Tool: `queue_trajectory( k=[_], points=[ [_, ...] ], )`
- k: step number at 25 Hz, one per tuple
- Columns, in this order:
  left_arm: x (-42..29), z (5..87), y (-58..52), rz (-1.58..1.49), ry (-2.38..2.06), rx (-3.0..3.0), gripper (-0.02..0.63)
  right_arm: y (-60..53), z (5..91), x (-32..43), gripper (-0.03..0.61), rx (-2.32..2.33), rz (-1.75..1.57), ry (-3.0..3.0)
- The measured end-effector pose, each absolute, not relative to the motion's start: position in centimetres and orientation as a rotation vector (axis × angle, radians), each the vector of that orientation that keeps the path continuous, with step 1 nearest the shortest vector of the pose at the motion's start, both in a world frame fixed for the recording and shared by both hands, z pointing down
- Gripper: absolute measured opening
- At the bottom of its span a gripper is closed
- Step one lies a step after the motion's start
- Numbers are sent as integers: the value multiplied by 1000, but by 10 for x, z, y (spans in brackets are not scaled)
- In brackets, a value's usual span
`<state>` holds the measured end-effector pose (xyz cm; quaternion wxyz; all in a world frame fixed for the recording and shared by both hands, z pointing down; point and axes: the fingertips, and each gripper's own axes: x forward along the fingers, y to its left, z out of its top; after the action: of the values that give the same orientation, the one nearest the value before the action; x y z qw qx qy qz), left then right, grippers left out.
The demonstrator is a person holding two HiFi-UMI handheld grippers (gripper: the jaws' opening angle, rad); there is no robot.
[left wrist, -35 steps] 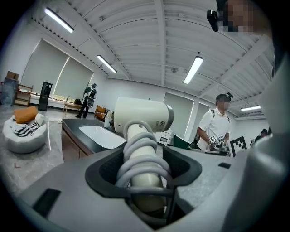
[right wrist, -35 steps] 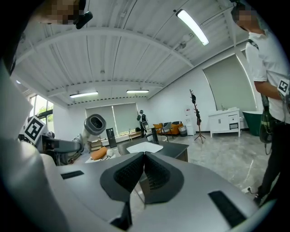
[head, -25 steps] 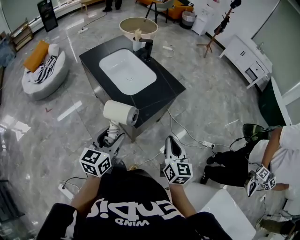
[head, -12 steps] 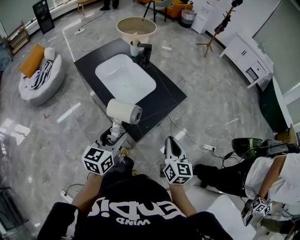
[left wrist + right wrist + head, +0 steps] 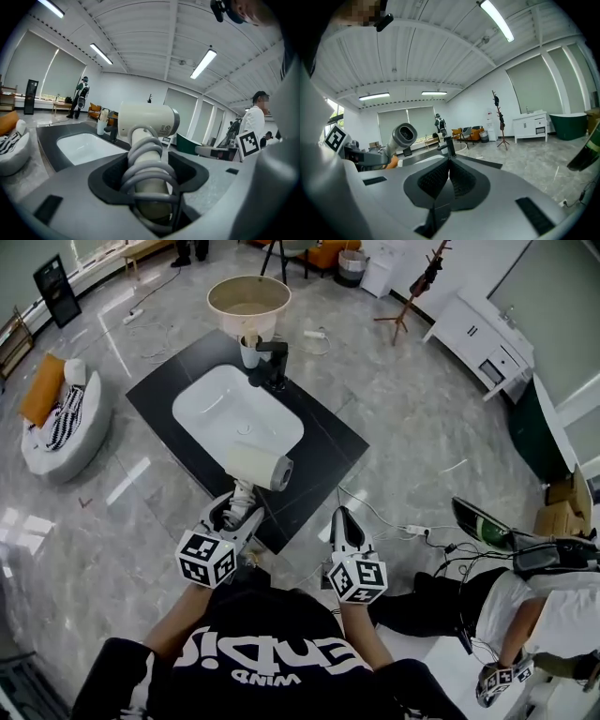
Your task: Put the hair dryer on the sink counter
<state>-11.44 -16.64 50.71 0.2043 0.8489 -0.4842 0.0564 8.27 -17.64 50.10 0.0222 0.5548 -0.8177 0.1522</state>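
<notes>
1. Since a second ago I have carried the hair dryer [image 5: 258, 467] up the frame. Its pale head now overlaps the near edge of the black counter [image 5: 328, 442] at centre, apparently not yet resting on it.
2. My left hand-held gripper [image 5: 234, 514] is clamped around its handle [image 5: 149, 157].
3. My right hand-held gripper [image 5: 343, 527], at lower centre, is closed and empty.
4. I judge that only lowering and release remain.

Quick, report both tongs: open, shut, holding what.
Left tongs: shut on the hair dryer, gripping its cord-wrapped handle.
Right tongs: shut, nothing between them.
</notes>
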Motion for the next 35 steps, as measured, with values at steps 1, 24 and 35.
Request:
queue_trajectory(
  k=[1, 24, 35],
  points=[
    [-114, 508, -172, 167, -1331, 2376, 258, -181, 499, 82, 25, 1736, 469, -2524],
    [-91, 550, -255, 304, -1230, 2357, 258, -253, 497, 93, 25, 1757, 483, -2510],
    [-64, 600, -280, 424, -1162, 2318, 258, -266, 502, 114, 25, 1799, 491, -2485]
  ],
)
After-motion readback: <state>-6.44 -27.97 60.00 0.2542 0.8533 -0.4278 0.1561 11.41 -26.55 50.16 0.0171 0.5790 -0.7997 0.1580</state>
